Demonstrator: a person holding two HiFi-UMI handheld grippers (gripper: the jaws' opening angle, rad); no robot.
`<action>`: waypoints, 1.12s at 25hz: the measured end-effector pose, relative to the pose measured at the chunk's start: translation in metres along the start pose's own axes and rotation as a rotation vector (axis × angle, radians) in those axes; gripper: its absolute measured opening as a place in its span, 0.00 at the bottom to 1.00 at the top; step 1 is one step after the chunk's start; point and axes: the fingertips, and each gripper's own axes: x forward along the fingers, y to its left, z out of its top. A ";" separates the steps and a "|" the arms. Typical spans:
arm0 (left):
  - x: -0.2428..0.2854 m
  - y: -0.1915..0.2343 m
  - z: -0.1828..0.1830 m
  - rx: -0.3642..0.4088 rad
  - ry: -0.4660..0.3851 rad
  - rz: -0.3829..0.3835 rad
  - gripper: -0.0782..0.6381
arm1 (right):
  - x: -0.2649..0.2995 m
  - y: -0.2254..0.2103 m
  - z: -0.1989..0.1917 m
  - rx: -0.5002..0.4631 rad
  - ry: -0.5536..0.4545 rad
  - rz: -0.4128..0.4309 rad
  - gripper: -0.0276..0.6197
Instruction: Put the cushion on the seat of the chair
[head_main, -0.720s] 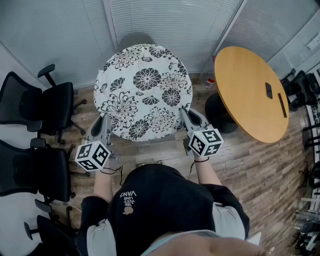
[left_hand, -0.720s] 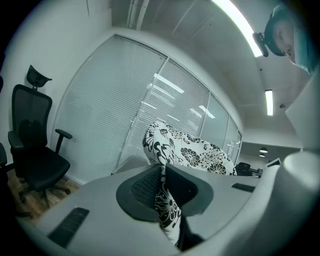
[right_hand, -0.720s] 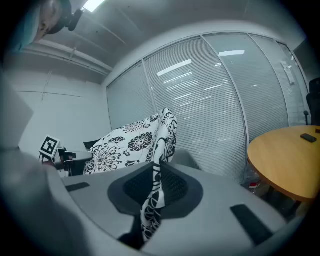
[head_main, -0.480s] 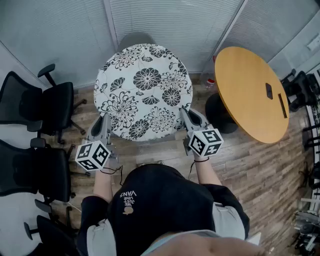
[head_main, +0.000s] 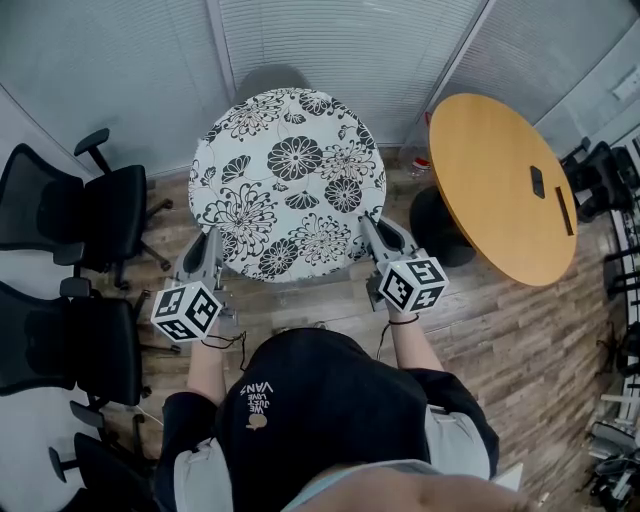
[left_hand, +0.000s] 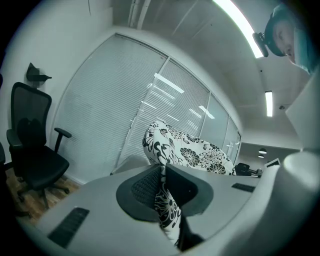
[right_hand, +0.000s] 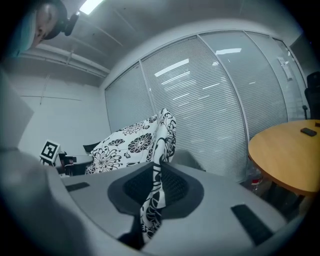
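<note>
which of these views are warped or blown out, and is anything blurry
Head view: sharp, evenly lit; the blinds bow slightly at the edges. Left gripper view: heavy fisheye with black corners, the ceiling light blown out, the cushion crisp. Right gripper view: same fisheye, the blinds curve hard, the table rim bends, no glare on the cushion.

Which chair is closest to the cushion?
The grey chair, mostly hidden behind the cushion, by the blinds. The black chairs stand apart at the left.
</note>
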 end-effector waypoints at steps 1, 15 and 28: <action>0.000 0.000 0.000 -0.001 0.002 0.000 0.17 | 0.000 0.000 0.000 0.004 0.001 -0.002 0.10; -0.001 -0.004 0.004 0.009 0.020 -0.045 0.17 | -0.005 0.010 0.003 -0.002 0.003 -0.034 0.10; 0.003 0.003 0.007 0.003 0.041 -0.063 0.17 | -0.006 0.014 0.001 0.010 0.007 -0.064 0.10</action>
